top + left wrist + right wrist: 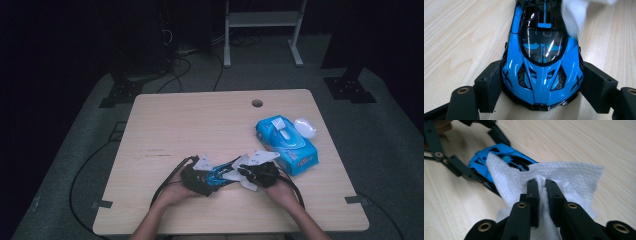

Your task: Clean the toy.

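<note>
High view: we see a pale wooden worktop (200, 125) with two forearms entering from its near edge, each hand carrying a tool. The left tool (199, 176) and the right tool (256, 174) meet near the front centre of the worktop, with a blue and black toy car (218, 174) between them. Towards the right edge lies a blue pack of wet wipes (286, 142), and a small white lid-like object (305, 127) rests just beside its far corner. A round cable hole (257, 103) sits near the far edge.

Left gripper view: we look along the left tool (541, 86), whose two padded jaws are clamped on the flanks of the toy car (541, 75). The car stands on its wheels on the worktop (461, 37), one end towards the camera. A blurred edge of the white wipe (574, 15) lies over the far part of its body.

Right gripper view: the jaws of the right tool (542, 185) are drawn together on a fold of the white wipe (564, 173). The wipe drapes over the toy car (482, 157) and touches its upper surface. The left tool's linkage (451, 161) appears at the car's far side.
</note>
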{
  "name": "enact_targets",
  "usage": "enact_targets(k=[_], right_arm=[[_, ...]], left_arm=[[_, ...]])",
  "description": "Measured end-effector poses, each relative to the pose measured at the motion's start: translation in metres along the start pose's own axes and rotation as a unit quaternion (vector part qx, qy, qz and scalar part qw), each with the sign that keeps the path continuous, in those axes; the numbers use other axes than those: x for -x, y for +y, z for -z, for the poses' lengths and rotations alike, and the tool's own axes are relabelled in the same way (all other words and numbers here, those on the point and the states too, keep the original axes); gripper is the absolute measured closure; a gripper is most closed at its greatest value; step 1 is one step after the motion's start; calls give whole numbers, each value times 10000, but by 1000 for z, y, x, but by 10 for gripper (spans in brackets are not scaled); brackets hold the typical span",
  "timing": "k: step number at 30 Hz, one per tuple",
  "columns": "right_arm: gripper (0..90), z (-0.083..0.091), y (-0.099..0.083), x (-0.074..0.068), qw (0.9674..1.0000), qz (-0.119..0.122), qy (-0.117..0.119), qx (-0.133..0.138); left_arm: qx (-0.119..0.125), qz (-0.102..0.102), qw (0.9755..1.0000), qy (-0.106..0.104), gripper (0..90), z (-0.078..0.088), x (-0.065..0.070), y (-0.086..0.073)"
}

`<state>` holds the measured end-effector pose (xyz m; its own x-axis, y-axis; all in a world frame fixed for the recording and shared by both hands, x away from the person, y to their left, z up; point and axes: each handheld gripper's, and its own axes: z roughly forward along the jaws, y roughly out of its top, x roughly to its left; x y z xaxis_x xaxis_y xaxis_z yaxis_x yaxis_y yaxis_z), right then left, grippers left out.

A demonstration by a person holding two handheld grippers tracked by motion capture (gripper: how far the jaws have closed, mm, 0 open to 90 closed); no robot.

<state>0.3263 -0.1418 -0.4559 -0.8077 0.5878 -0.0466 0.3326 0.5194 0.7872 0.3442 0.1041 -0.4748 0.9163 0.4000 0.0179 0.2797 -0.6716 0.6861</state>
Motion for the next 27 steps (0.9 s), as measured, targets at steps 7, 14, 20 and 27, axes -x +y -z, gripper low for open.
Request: enact_targets(k=[7,14,20,27], right_arm=[[824,-5,5,-9,9996,109,253,19],[829,23,-7,26,9986,-450,-234,122],[828,13,-3,18,9995,-186,-255,-53],[825,-8,17,22,9993,-113,-283,-201]], left_arm=[[32,35,10000,-3,247,0,0,-1],[-7,-18,10000,-11,247,0,0,0],[-15,-6,10000,6,248,0,0,0],[-22,-28,10000,7,250,0,0,1]])
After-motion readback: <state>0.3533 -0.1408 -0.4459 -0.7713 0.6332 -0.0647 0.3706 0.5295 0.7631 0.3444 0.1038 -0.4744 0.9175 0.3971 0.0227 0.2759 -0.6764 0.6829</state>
